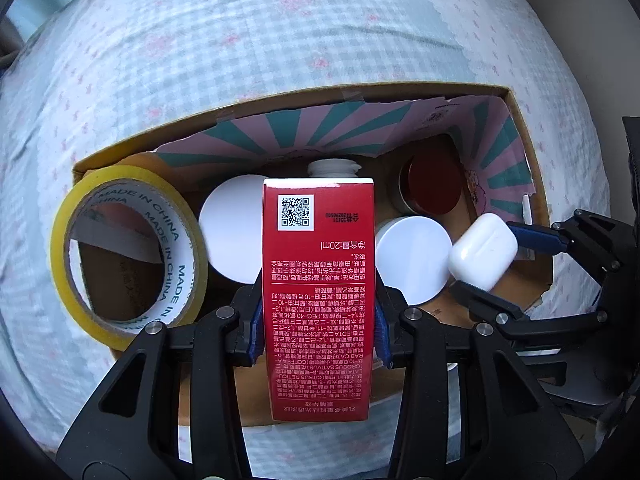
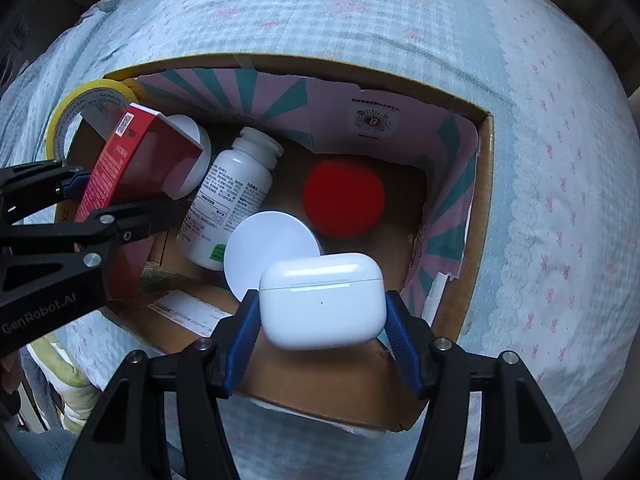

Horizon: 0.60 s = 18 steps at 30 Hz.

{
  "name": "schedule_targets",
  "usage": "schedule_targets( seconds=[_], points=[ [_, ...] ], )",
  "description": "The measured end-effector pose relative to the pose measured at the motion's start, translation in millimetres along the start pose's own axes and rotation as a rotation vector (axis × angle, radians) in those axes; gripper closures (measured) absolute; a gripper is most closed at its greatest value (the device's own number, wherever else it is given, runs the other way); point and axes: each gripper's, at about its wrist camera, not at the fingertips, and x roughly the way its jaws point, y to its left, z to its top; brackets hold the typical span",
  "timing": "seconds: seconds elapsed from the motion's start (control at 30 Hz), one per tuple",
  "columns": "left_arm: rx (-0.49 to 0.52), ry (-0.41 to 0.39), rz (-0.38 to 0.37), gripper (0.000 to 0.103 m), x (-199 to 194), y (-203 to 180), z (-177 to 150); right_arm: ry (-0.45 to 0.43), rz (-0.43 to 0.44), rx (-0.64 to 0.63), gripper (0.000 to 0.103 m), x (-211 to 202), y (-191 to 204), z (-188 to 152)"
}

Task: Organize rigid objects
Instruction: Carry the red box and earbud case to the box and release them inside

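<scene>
My left gripper (image 1: 319, 320) is shut on a tall red carton (image 1: 319, 248) with a QR code, holding it upright over the open cardboard box (image 1: 516, 108). The right wrist view shows that carton (image 2: 132, 160) at the box's left end. My right gripper (image 2: 322, 320) has its blue pads pressed on both sides of a white earbud case (image 2: 322, 296), just above the box's near right part. In the left wrist view the case (image 1: 482, 250) sits between the right gripper's fingers. Both grippers point down into the box.
Inside the box (image 2: 486, 184) lie a white bottle (image 2: 228, 200), a red-lidded jar (image 2: 344, 198) and two white round lids (image 2: 272, 248) (image 1: 230, 228). A yellow tape roll (image 1: 132, 256) leans at the left wall. The box rests on a blue checked bedsheet (image 1: 240, 40).
</scene>
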Motion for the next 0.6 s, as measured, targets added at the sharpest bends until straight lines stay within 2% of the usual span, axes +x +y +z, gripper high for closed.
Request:
schedule_targets(
  seconds=[0.03,0.07,0.1,0.17,0.23,0.3,0.6],
  points=[
    [0.011,0.0,0.003,0.04,-1,0,0,0.008,0.007,-0.001,0.04,1,0,0],
    [0.02,-0.016,-0.006,0.018,-5,0,1,0.011,0.013,-0.003,0.03,1,-1,-1],
    [0.026,-0.049,-0.011,0.002,-11,1,1,0.0,0.037,-0.008,0.018,0,0,-3],
    [0.04,-0.079,-0.018,0.0,-20,2,0,0.0,0.101,-0.033,0.0,-1,3,-6],
    [0.056,-0.092,0.001,0.0,-24,3,-1,0.006,0.109,-0.063,0.0,0,9,-11],
    [0.058,-0.103,0.014,0.0,-29,6,-1,-0.015,0.069,-0.073,0.0,-1,10,-16],
    [0.002,-0.128,0.015,0.0,-50,14,-13,-0.072,0.056,0.014,0.0,-20,3,-28]
  ],
)
